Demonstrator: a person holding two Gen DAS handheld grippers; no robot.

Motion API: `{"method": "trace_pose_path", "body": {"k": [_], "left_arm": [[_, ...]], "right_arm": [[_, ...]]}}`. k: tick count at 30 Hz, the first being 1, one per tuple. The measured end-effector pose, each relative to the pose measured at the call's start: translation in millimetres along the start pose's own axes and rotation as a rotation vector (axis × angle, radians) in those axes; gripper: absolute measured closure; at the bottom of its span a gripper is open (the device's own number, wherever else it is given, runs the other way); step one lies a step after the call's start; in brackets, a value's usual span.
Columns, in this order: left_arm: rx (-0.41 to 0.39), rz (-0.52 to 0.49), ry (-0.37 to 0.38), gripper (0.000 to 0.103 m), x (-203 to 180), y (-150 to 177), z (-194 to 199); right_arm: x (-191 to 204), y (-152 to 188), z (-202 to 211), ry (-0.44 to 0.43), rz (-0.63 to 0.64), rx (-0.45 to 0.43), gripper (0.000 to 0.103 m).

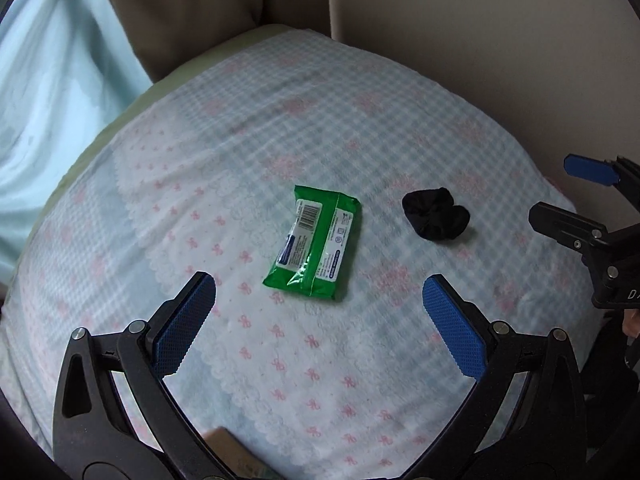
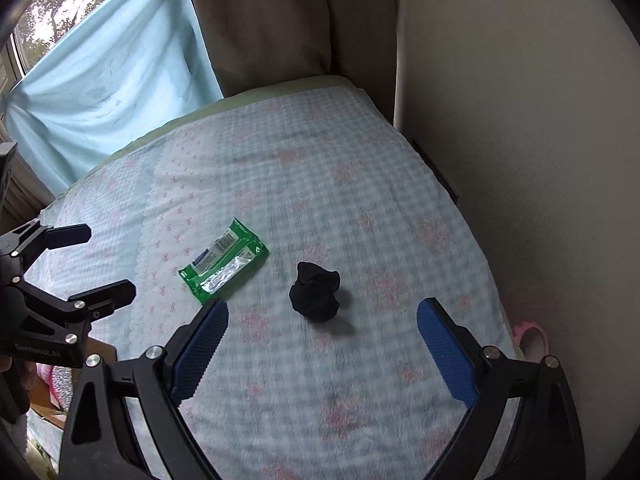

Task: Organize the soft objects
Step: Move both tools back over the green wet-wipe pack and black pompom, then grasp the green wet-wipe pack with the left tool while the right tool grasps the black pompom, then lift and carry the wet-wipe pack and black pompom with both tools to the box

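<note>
A green wipes packet (image 1: 314, 243) lies label-up on the checked blanket (image 1: 280, 128), just ahead of my left gripper (image 1: 320, 292), which is open and empty above the bed. To its right sits a crumpled black sock (image 1: 436, 216). In the right wrist view the black sock (image 2: 316, 297) lies just ahead of my open, empty right gripper (image 2: 322, 314), with the green packet (image 2: 224, 265) beyond the left finger. Each gripper also shows in the other's view: the right gripper (image 1: 560, 196) at the right edge, the left gripper (image 2: 104, 260) at the left edge.
The blue-and-pink blanket (image 2: 320, 184) covers a bed against a beige wall (image 2: 520, 120). Beige curtains (image 2: 260, 20) and a light blue cloth (image 2: 108, 80) hang behind. A cardboard box edge (image 1: 236, 452) shows near my left gripper. A pink item (image 2: 532, 336) lies beside the bed.
</note>
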State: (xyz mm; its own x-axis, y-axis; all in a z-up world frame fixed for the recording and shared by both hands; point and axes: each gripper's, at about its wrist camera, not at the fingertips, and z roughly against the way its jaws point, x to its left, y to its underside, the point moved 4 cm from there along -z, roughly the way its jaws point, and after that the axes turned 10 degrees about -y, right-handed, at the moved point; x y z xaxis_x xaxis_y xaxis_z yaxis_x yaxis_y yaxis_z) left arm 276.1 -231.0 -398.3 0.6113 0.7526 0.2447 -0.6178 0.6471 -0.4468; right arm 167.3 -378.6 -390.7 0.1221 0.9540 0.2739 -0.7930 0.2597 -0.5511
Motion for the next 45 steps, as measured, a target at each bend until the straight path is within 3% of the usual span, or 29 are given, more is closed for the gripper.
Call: {"method": "trace_pose_path", "body": {"k": [6,13,16,18,20,23,26,29,37,45], "left_arm": [[0.014,-0.111,0.022,0.000,-16.7,0.3,-81.5],[0.047,-0.158,0.052,0.000,-23.8,0.3,-141.6],[0.063,-0.178,0.077,0.011,-25.8,2.4,-155.3],[0.058,-0.172,0.101,0.012,-26.2,1.9,-158.4],[0.054,-0.172,0.113,0.018,-26.2,-0.1,-160.2],[0.045,-0.175,0.115,0.039,-27.7,-4.3,-158.2],[0.049,-0.175,0.102,0.045,-28.3,-6.9,-157.3],[0.036,-0.184,0.085,0.051,-30.6,-7.1,-155.1],[0.024,-0.127,0.089,0.062,-21.0,-0.3,-144.7],[0.026,-0.071,0.088,0.065,-1.6,-3.3,-138.1]], "right_arm": [[-15.0,12.5,-70.9,-0.003,0.044,0.013,0.009],[-18.0,27.1,-133.2,0.008,0.060,0.043,0.021],[-17.1,29.4,-151.1,0.003,0.058,0.051,0.030],[-15.8,29.4,-158.2,0.007,0.066,0.056,0.033],[-15.2,28.5,-162.6,0.013,0.070,0.057,0.042],[-13.9,25.9,-165.3,0.018,0.077,0.058,0.057],[-13.6,24.1,-164.1,0.031,0.088,0.059,0.072],[-12.8,22.1,-163.3,0.027,0.092,0.064,0.078],[-7.0,19.3,-163.4,0.030,0.109,0.062,0.082],[-4.0,15.4,-158.3,0.028,0.093,0.033,0.082]]}}
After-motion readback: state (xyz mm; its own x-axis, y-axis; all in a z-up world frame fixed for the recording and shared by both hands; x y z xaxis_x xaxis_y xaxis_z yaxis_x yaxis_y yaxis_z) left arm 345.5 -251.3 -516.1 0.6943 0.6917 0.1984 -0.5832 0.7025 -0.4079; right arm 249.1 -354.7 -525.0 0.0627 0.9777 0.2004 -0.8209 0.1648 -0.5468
